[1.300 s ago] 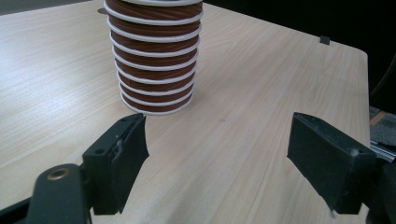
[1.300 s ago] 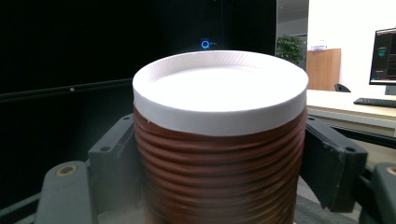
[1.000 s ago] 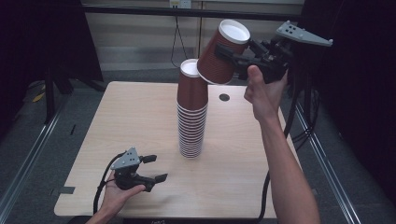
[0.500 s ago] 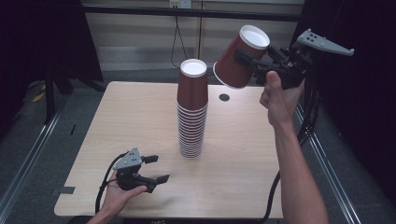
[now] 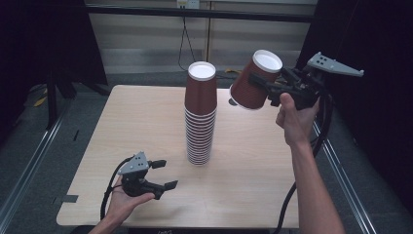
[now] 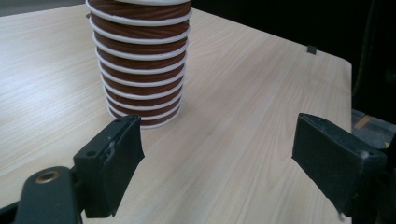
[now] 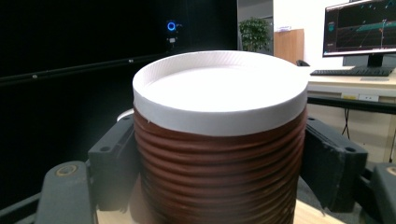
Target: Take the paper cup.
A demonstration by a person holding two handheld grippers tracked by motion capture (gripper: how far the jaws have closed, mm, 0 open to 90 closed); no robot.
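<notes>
A: Where does the lifted cup [image 5: 254, 80] sit relative to the stack of cups [image 5: 200, 117]?

B: The brown paper cup is in the air to the right of the stack's top and just beyond it, apart from it, tilted with its white base up. The right gripper [image 5: 265, 84] is clamped on it. In the right gripper view the cup [image 7: 219, 140] stands between the two black jaws, which press its ribbed wall on both sides.

A: And the stack itself?

B: It stands upright near the middle of the wooden table [image 5: 146, 122], mouths down, the white base of the top cup uppermost. In the left gripper view its lower rims [image 6: 142, 70] show resting on the tabletop.

A: And the left gripper [image 5: 162, 175]?

B: It lies low at the near left of the stack, well apart from it. Its jaws are parted with nothing between them.
</notes>
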